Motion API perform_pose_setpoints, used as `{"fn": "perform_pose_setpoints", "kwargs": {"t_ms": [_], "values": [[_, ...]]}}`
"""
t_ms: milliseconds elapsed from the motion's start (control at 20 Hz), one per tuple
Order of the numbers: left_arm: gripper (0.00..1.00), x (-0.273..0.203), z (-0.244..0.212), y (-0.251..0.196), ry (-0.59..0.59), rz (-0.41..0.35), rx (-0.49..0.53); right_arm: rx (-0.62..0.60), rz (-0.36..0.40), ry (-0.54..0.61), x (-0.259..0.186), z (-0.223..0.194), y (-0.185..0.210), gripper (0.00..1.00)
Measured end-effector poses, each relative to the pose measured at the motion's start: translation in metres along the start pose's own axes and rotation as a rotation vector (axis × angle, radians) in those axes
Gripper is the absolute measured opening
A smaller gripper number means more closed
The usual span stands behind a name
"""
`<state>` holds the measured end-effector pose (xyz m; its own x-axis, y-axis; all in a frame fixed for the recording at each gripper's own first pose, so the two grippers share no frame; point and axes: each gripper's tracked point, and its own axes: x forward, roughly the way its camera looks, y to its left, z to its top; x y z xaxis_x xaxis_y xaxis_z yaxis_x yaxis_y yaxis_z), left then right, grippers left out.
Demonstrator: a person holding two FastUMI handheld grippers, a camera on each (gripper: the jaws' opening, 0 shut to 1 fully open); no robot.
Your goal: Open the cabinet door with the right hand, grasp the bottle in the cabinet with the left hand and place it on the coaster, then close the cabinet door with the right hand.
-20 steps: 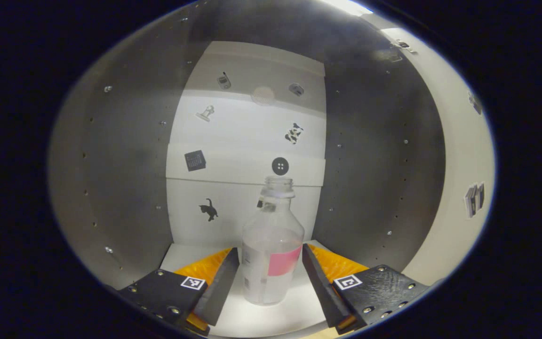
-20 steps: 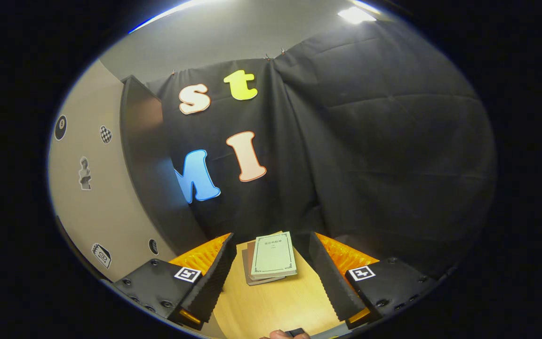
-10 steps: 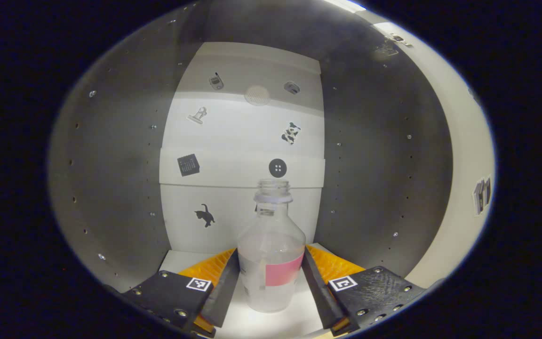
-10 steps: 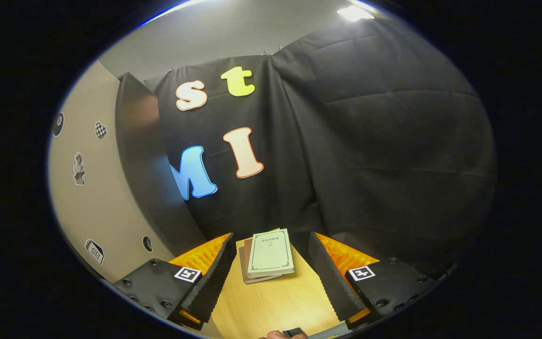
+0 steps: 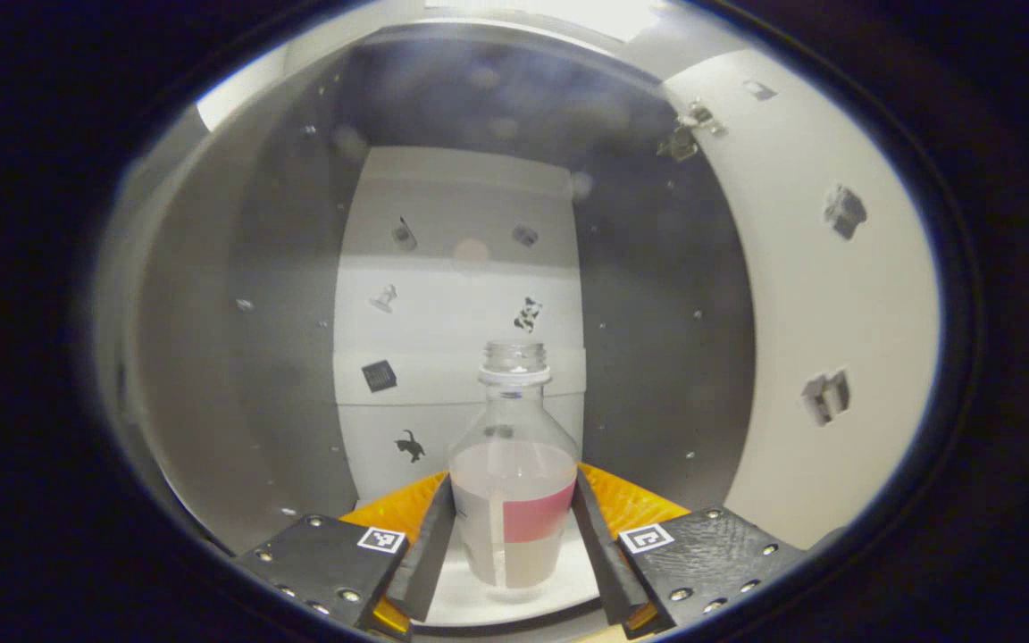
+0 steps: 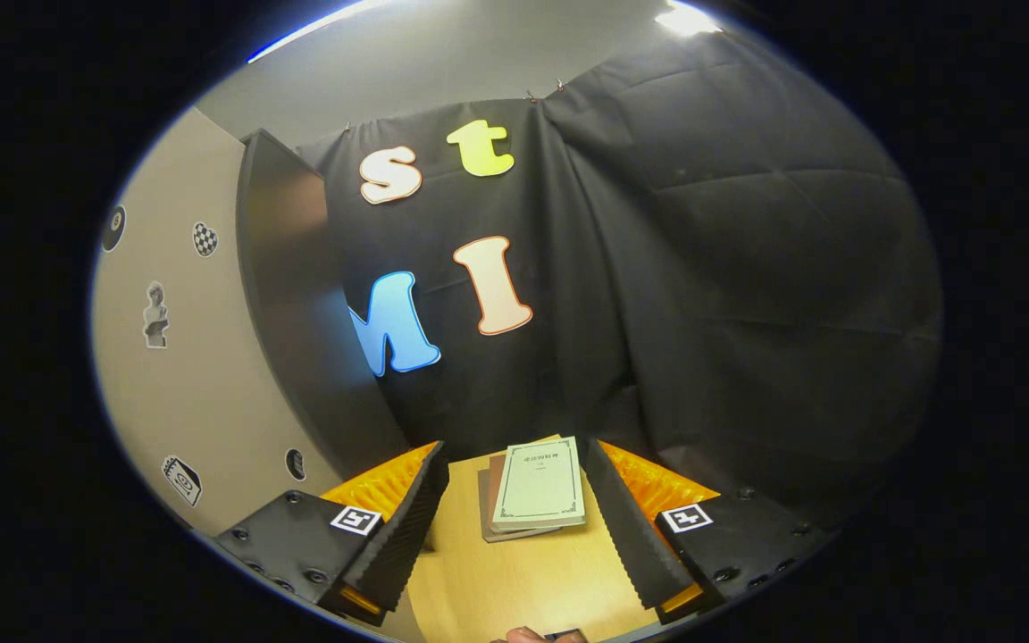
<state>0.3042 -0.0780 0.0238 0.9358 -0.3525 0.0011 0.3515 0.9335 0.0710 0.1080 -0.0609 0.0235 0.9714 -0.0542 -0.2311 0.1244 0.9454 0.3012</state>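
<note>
Nothing legible. The pale green book [image 6: 539,483] lying on the wooden table [image 6: 514,580] carries print too small to read; the clear plastic bottle [image 5: 512,482] wears a blank pink label [image 5: 537,518].

Stack of books [image 6: 534,487] on wooden table [image 6: 514,580] nr black cloth [image 6: 747,295].

Wall: black cloth [image 6: 747,295] draped behind the table
Table: light wood [image 6: 523,580]
Ceiling: grey, one bright lamp [image 6: 684,18]
Side panel: beige [image 6: 202,375], small stickers
</note>
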Motion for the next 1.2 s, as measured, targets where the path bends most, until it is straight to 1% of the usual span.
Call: {"fn": "perform_pose_setpoints", "kwargs": {"t_ms": [100, 200, 300, 400, 500, 550, 650, 700, 750, 800, 950, 1050, 1100, 1200], "values": [[0.71, -0.036, 0.013, 0.01, -0.015, 0.004, -0.005, 0.009, -0.013, -0.015, -0.007, -0.003, 0.002, 0.98], [0.7, -0.077, 0.018, 0.03, -0.016, 0.037, -0.002, 0.013, -0.02, -0.011, -0.015, -0.012, 0.008, 0.98], [0.7, -0.123, 0.014, 0.058, -0.022, 0.097, 0.012, 0.007, -0.035, -0.011, -0.02, -0.018, 0.01, 0.98], [0.7, -0.169, -0.006, 0.095, -0.011, 0.177, 0.045, 0.012, -0.058, -0.019, -0.026, -0.024, 0.012, 0.98], [0.7, -0.214, -0.04, 0.128, 0.023, 0.253, 0.073, 0.034, -0.075, -0.02, -0.029, -0.031, 0.014, 0.98], [0.7, -0.232, -0.062, 0.139, 0.041, 0.282, 0.072, 0.048, -0.08, -0.019, -0.029, -0.035, 0.015, 0.98], [0.7, -0.267, -0.11, 0.157, 0.066, 0.329, 0.046, 0.067, -0.09, -0.032, -0.028, -0.038, 0.018, 0.98], [0.72, -0.283, -0.132, 0.165, 0.075, 0.351, 0.035, 0.065, -0.081, -0.039, -0.026, -0.038, 0.023, 0.98], [0.72, -0.297, -0.156, 0.172, 0.087, 0.371, 0.023, 0.054, -0.088, -0.054, -0.025, -0.04, 0.023, 0.98], [0.7, -0.305, -0.177, 0.174, 0.1, 0.383, 0.01, 0.039, -0.09, -0.074, -0.024, -0.04, 0.023, 0.98], [0.72, -0.316, -0.239, 0.178, 0.144, 0.409, -0.006, 0.035, -0.115, -0.148, -0.024, -0.038, 0.026, 0.98], [0.7, -0.316, -0.279, 0.182, 0.17, 0.422, -0.011, 0.059, -0.142, -0.216, -0.029, -0.034, 0.023, 0.98], [0.72, -0.317, -0.297, 0.183, 0.178, 0.428, -0.012, 0.059, -0.161, -0.244, -0.032, -0.033, 0.02, 0.98], [0.71, -0.317, -0.323, 0.181, 0.174, 0.424, -0.007, 0.021, -0.203, -0.271, -0.039, -0.037, 0.013, 0.98]]}}
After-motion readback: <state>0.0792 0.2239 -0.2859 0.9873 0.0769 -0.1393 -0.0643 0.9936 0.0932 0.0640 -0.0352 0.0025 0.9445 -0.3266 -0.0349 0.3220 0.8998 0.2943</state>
